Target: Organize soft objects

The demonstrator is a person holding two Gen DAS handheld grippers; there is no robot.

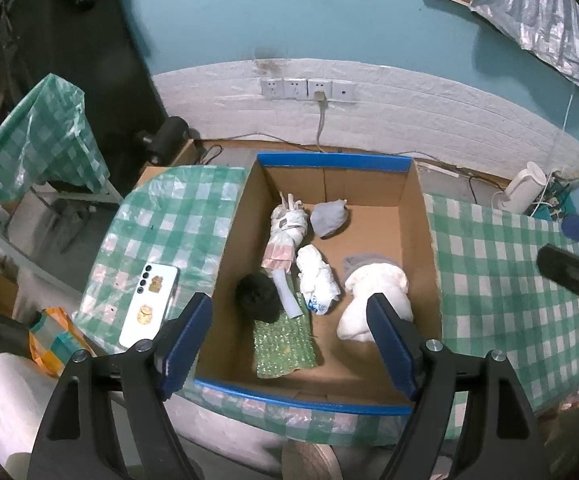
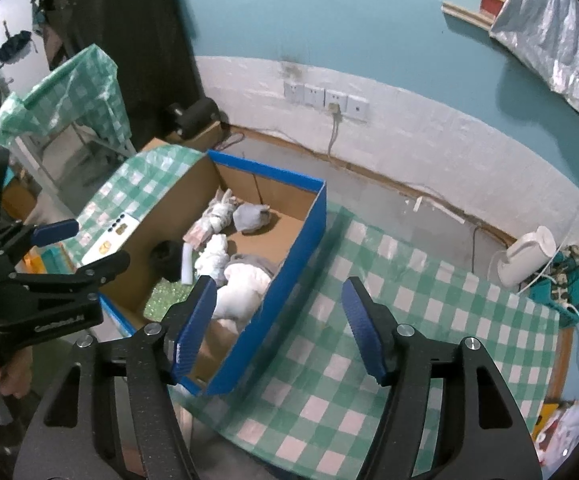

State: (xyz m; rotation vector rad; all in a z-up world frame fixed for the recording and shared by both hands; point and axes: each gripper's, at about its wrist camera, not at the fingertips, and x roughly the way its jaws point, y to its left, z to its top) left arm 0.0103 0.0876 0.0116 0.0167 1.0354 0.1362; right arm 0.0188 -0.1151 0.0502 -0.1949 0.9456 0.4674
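A cardboard box with blue rims (image 1: 333, 160) (image 2: 289, 248) sits on the green checked table. Inside lie a white plush toy (image 1: 381, 292) (image 2: 245, 288), a black fuzzy ball (image 1: 257, 298) (image 2: 166, 258), a crumpled white cloth (image 1: 315, 276) (image 2: 214, 258), a grey pouch (image 1: 328, 218) (image 2: 251, 218), a tied white bundle (image 1: 287, 226) (image 2: 217, 214) and a green sequined pad (image 1: 285, 344) (image 2: 165, 296). My left gripper (image 1: 289, 344) is open and empty above the box's near edge; it also shows in the right wrist view (image 2: 85, 246). My right gripper (image 2: 279, 326) is open and empty over the box's right wall.
A white phone (image 1: 149, 304) (image 2: 111, 238) lies on the table left of the box. The checked tablecloth (image 2: 409, 320) stretches to the right of the box. A white appliance (image 2: 529, 254) (image 1: 523, 188) stands at the far right. Wall sockets (image 1: 307, 89) with a plugged cable are behind.
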